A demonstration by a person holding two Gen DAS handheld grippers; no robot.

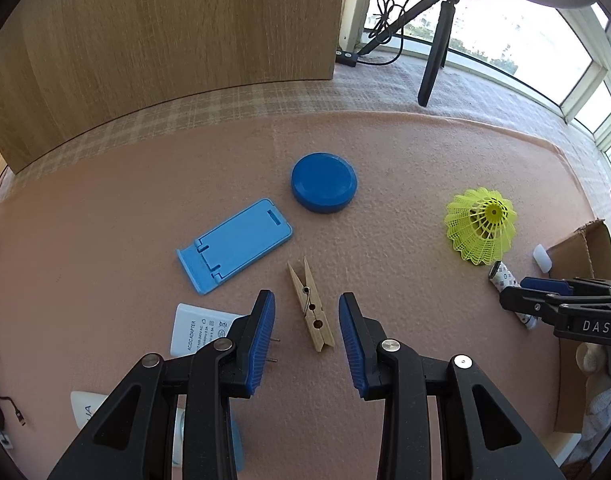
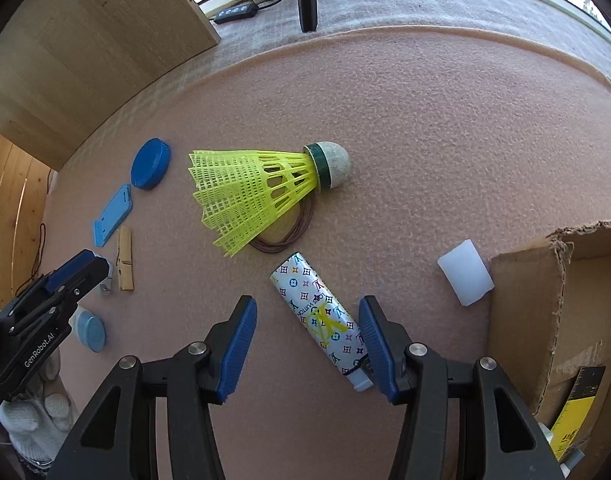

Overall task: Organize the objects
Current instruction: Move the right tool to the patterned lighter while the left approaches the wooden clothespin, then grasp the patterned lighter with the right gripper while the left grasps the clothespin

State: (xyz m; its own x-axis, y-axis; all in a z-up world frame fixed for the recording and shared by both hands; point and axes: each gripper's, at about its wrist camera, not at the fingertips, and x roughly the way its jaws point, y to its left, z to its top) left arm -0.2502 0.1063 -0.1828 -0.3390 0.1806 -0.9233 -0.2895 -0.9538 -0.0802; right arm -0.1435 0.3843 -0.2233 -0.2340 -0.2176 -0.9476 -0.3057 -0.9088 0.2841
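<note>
The left gripper [image 1: 307, 340] has its fingers [image 1: 261, 336] spread moderately and holding nothing, one on each side of the wooden clothespin [image 1: 311, 306], which lies flat on the pink mat [image 1: 385, 168] between them without touching either pad. The pin's long axis runs almost straight away from the fingers, leaning slightly left, so the pads face its long sides. Its closed, solid end lies nearest the fingers, and the split end points away toward the mat's far edge.

The right gripper [image 2: 307, 344] also stands partly open and empty around the patterned lighter [image 2: 325, 320]. The lighter lies aslant, its capped end close against the right finger [image 2: 375, 344] and its other end pointing up-left toward the yellow shuttlecock [image 2: 257, 192]. It is well off-centre in the gap; closing there would probably twist it.

Beyond the clothespin lie the blue phone stand [image 1: 233, 244] and the round blue lid [image 1: 324, 182]. The cardboard box [image 2: 557, 312] sits at the mat's right edge, nearer the right hand.
</note>
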